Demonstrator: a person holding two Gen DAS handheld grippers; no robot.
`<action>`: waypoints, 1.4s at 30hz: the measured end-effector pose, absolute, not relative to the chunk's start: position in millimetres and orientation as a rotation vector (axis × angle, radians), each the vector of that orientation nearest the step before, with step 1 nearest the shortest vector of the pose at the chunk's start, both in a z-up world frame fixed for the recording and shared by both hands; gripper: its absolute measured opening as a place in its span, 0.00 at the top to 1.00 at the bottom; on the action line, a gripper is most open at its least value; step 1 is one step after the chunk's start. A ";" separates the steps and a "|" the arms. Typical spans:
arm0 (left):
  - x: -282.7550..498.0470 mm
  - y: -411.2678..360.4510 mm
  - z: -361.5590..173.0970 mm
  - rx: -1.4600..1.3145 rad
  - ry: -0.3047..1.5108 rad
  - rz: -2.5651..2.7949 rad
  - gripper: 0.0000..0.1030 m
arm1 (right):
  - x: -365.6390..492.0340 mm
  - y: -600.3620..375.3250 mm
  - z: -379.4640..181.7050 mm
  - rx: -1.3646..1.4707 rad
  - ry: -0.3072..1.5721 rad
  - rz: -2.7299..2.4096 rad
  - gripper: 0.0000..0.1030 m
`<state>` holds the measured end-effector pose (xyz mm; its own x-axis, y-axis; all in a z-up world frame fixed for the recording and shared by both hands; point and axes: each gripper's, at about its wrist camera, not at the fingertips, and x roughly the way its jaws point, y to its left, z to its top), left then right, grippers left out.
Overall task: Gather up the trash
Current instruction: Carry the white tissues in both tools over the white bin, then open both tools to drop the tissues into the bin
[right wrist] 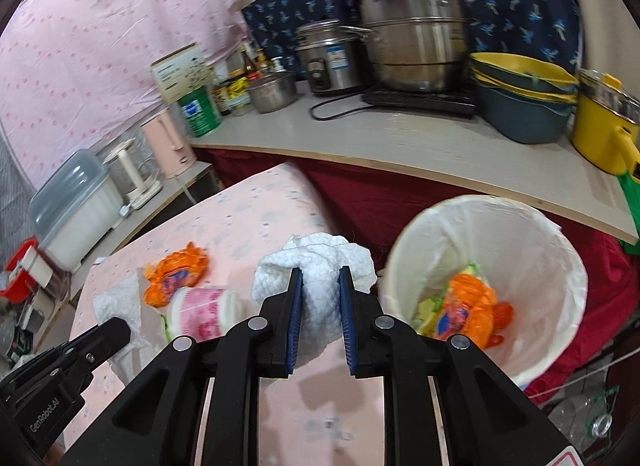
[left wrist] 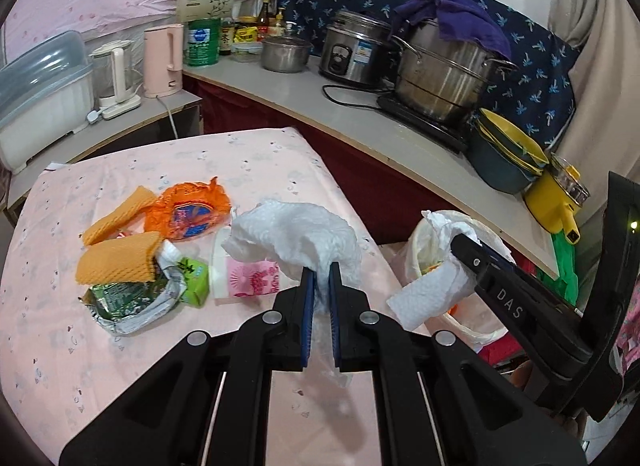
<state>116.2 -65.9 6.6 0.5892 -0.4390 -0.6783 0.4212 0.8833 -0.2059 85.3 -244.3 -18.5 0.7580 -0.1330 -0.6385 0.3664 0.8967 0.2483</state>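
Closest to me, at the bottom centre of the left wrist view, my left claw (left wrist: 321, 272) is pinching a crumpled white paper towel (left wrist: 296, 234), its pads pressed tight on the wad's tail. At the bottom centre of the right wrist view, my right claw (right wrist: 320, 278) is likewise pinching a second paper towel wad (right wrist: 316, 262), the jaws held apart only by the paper.

Just past the right claw, at lower right of that view, stands the lined trash bin (right wrist: 560, 266), beside the tabletop (left wrist: 80, 346) edge. It already holds an orange wrapper (right wrist: 468, 310) and some greenish scraps, so I judge part of the job is done.

Further out, at centre left of the left wrist view, much remains on the pink cloth: a pink printed cup (left wrist: 244, 278) on its side, a green foil packet (left wrist: 128, 298), a small green carton (left wrist: 196, 280), two orange foam sleeves (left wrist: 116, 262) and another orange wrapper (left wrist: 188, 209).

I'd say both wads go in the bin next, then that pile.
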 end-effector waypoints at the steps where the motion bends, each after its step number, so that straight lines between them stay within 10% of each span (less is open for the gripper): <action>1: 114.1 -74.3 6.3 -0.012 0.796 -0.514 0.93 | 81.0 -251.4 -19.5 0.382 0.656 -0.291 0.84; 36: 107.9 -270.3 -30.6 0.185 0.902 -0.861 0.91 | 25.5 -403.6 -77.0 0.569 0.657 -0.533 0.79; 40: 114.2 -272.4 -33.2 0.173 0.904 -0.821 0.52 | 27.1 -409.2 -78.1 0.565 0.649 -0.550 0.73; 42: 116.3 -271.6 -32.7 0.170 0.898 -0.812 0.48 | 28.1 -410.1 -78.8 0.567 0.647 -0.550 0.72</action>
